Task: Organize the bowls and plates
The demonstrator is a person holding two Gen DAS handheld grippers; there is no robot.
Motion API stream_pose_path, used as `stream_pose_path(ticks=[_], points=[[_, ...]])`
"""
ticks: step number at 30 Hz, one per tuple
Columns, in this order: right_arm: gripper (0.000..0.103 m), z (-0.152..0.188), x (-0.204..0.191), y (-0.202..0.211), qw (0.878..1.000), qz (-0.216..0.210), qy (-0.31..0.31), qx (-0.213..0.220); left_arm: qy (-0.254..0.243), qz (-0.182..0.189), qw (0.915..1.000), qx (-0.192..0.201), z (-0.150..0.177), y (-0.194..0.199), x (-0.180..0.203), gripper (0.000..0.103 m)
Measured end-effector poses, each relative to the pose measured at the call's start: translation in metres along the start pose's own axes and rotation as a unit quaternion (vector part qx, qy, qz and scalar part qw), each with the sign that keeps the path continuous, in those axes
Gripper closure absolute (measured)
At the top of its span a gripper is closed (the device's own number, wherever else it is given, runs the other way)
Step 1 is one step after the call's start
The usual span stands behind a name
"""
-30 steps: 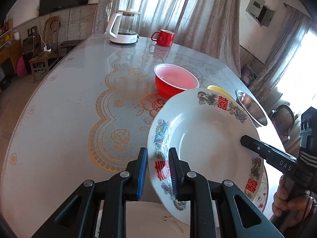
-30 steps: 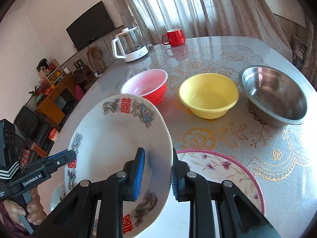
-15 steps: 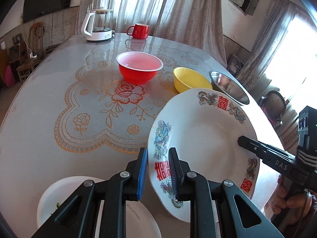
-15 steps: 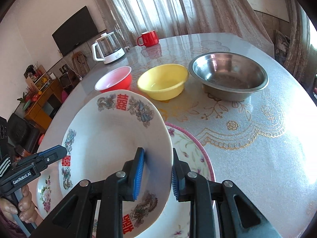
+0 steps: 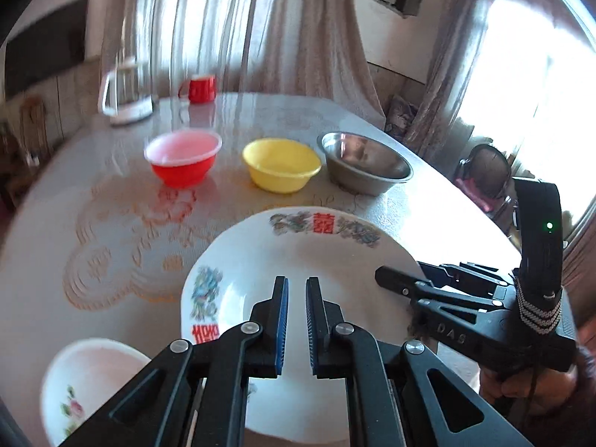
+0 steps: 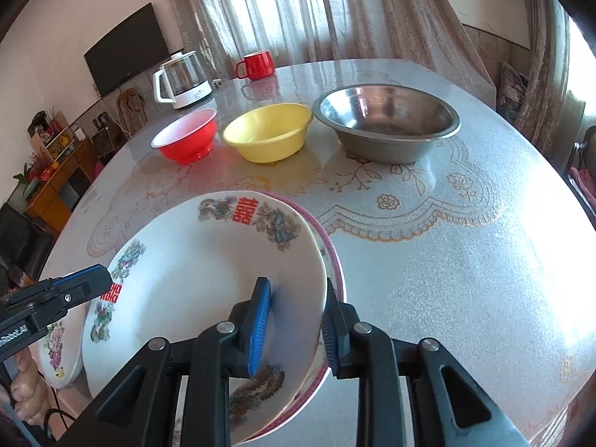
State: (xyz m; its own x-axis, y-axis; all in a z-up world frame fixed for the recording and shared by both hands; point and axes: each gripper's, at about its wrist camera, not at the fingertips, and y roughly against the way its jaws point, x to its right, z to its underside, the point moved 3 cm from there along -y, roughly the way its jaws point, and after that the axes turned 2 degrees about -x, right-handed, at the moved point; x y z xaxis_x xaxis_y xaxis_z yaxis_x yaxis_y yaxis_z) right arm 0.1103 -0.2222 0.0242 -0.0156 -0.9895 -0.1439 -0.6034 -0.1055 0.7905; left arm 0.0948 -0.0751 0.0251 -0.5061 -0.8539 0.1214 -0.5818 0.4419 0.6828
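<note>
Right wrist view: the right gripper is clamped on the near right rim of a white deep plate with dragon-and-phoenix motifs and red double-happiness characters, one blue pad inside the rim and the other outside it. This plate lies tilted over a pink-rimmed floral plate on the round table with a lace-patterned cover. At the plate's left edge the left gripper appears, held by a hand, above a smaller white plate with pink flowers. Left wrist view: the left gripper has just been closing and its pads now stand together with nothing between them, poised over the decorated plate's near edge. Farther back on the table, in a row, stand a red plastic bowl, a yellow plastic bowl and a stainless-steel bowl, well apart from the plates; behind them are a glass kettle on a white base and a red mug.
</note>
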Motion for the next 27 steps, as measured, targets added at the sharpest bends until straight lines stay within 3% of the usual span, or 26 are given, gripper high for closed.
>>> stream_pose_path(ticks=[2, 5, 10, 15, 19, 27], points=[[0.075, 0.0, -0.009, -0.005, 1.0, 0.018, 0.02, 0.002, -0.004, 0.035, 0.9994, 0.003, -0.003, 0.007, 0.01, 0.092], [0.073, 0.001, -0.004, -0.014, 0.999, 0.044, 0.012, -0.002, -0.005, 0.012, 0.9999, 0.007, -0.002, 0.012, 0.004, 0.091], [0.073, 0.004, -0.004, -0.008, 0.996, 0.079, 0.043, 0.007, 0.069, -0.008, 0.9975, -0.006, 0.001, 0.011, -0.044, 0.09], [0.073, 0.005, -0.003, -0.006, 0.996, 0.081, 0.04, 0.009, 0.131, -0.024, 0.9909, -0.019, 0.007, 0.004, -0.082, 0.07], [0.073, 0.004, -0.002, -0.007, 0.996, 0.078, 0.037, 0.008, 0.127, -0.023, 0.9908, -0.04, 0.013, -0.008, -0.083, 0.058], [0.073, 0.006, 0.0, -0.006, 0.998, 0.064, 0.025, 0.003, 0.093, 0.0, 0.9929, -0.073, 0.022, -0.028, -0.057, 0.054]])
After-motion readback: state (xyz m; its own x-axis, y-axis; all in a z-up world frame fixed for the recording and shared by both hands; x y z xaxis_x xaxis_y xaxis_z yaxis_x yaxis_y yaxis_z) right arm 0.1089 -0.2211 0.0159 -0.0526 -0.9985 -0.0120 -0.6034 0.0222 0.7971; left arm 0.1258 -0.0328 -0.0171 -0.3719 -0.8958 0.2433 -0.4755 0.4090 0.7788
